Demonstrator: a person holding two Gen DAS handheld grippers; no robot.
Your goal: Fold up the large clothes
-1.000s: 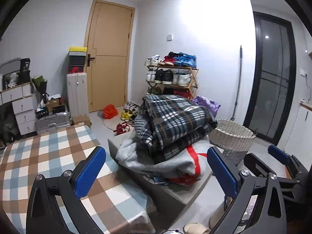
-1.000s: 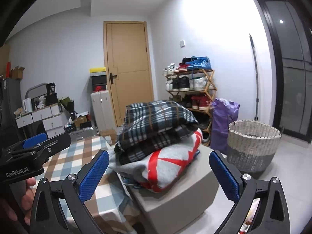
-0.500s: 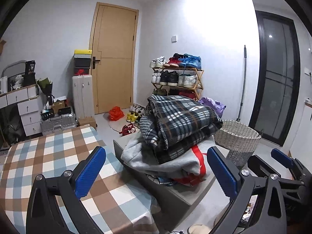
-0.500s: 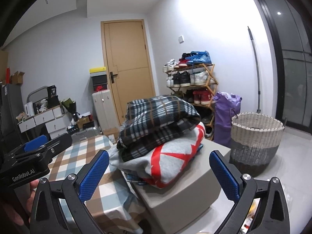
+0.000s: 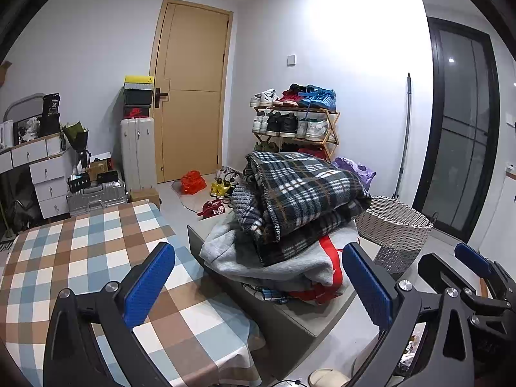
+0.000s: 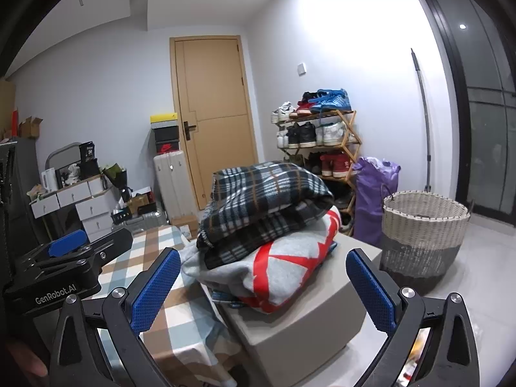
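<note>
Two blue-padded fingers of the left tool (image 5: 258,283) stand wide apart in the left wrist view, holding nothing. Between them, farther off, a pile of clothes sits on a grey box (image 5: 290,316): a dark plaid fleece (image 5: 303,193) folded on top, a grey garment with red stripes (image 5: 258,258) under it. The box stands just beside the table (image 5: 80,258), which wears a brown, blue and white checked cloth. To the right of the box is a woven basket (image 5: 396,225); behind the box, a shoe rack (image 5: 296,122) against the wall and a tan door (image 5: 190,96). The right tool (image 5: 471,264) shows at the right edge of this view, past the basket.

In the right wrist view the right tool (image 6: 262,285) is likewise spread open and empty. The plaid fleece (image 6: 258,200) and the grey garment with red stripes (image 6: 283,264) lie on the grey box (image 6: 306,338) straight ahead between the fingers. The left tool (image 6: 67,248) appears to the left of the box, over the table (image 6: 180,316); a hand (image 6: 29,367) grips below it. The woven basket (image 6: 425,225) stands right of the box, a purple bag (image 6: 371,200) behind it.
</note>
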